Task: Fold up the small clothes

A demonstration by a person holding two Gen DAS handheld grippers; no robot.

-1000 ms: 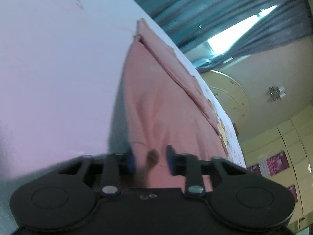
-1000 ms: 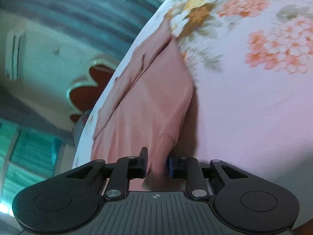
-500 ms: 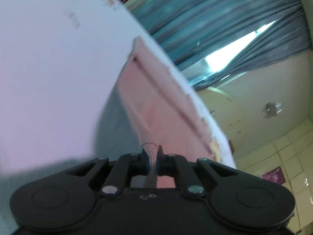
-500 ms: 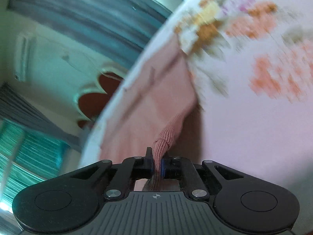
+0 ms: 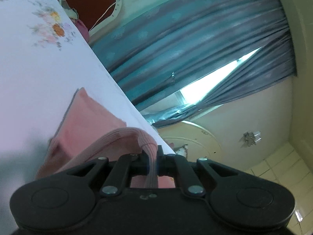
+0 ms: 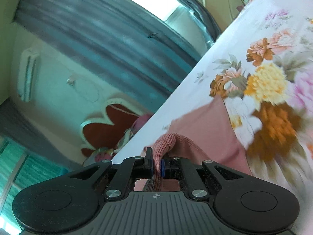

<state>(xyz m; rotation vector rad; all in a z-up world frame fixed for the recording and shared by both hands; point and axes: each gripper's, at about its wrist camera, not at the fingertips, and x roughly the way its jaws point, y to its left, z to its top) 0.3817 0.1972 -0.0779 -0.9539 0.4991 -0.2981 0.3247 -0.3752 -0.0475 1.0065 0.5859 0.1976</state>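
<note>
You are in a home bedroom: a bed with a floral sheet (image 6: pixel 273 62), a carved headboard (image 6: pixel 101 125), blue curtains (image 5: pixel 176 45) and a wall air conditioner (image 6: pixel 27 76).

The floral bedsheet (image 6: pixel 260 45) lies flat and bare beyond the pink garment (image 6: pixel 207 129), leaving open room ahead of the right hand-held gripper (image 6: pixel 156 163). The sheet (image 5: pixel 39 74) is equally clear beside and beyond the left hand-held gripper (image 5: pixel 152 161). Past the bed's far edge, the curtain (image 5: pixel 185 39) and the red-and-cream headboard (image 6: pixel 109 125) close off the way.
</note>
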